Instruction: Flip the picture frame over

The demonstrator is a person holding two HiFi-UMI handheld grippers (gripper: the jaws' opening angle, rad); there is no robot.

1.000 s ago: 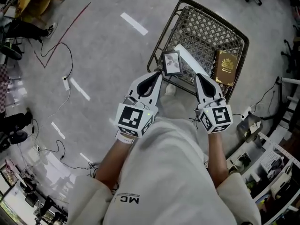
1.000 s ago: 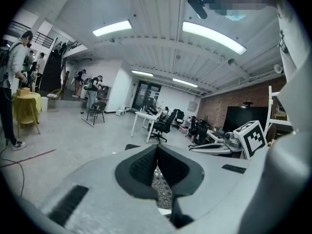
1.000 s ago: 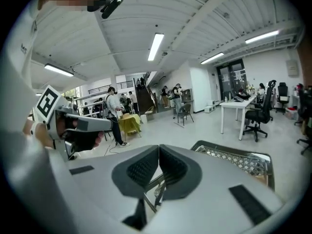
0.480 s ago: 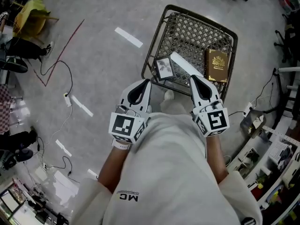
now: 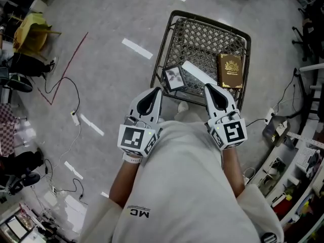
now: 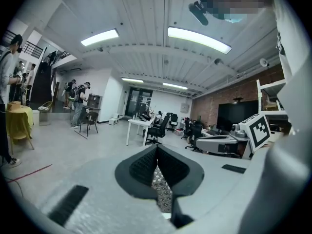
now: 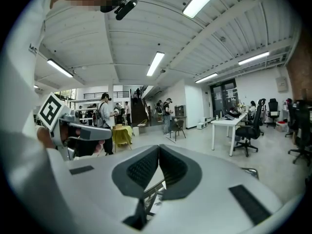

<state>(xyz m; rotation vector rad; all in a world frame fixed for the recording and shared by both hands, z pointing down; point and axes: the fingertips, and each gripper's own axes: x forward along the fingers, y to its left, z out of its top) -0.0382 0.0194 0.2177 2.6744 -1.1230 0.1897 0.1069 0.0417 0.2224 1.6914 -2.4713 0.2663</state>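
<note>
You're holding both grippers close in front of you, just short of the basket. The left gripper is showing its jaws pressed together w/ nothing pinched. The right gripper is the same: tips meeting, nothing between them.

The picture frame is lying in the basket's near-left corner, photo side up, a bit askew. A white strip is lying just beside it, and a brown book is sitting further right. Photo-up fits two readings: a frame waiting to be turned face-down, or one turned up from its back. These views aren't settling which.

What could go wrong if you're going in:
- The frame is sitting tight vs the basket wall, so a jaw tip is likely catching in the wire mesh.
- Closed jaws aren't gripping anything; pushing at the frame that way is prob. just sliding it under the strip.
- A thin edge grip could be slipping mid-turn, dropping the frame onto the wire, which is risky if it's glazed.

Views: only the head view is showing the frame, strip and book. Both gripper views are pointing out across the room, at ceiling lights, a desk and people. The left gripper view is catching only a sliver of mesh under its tips, so you're aiming by the head view alone.
</note>
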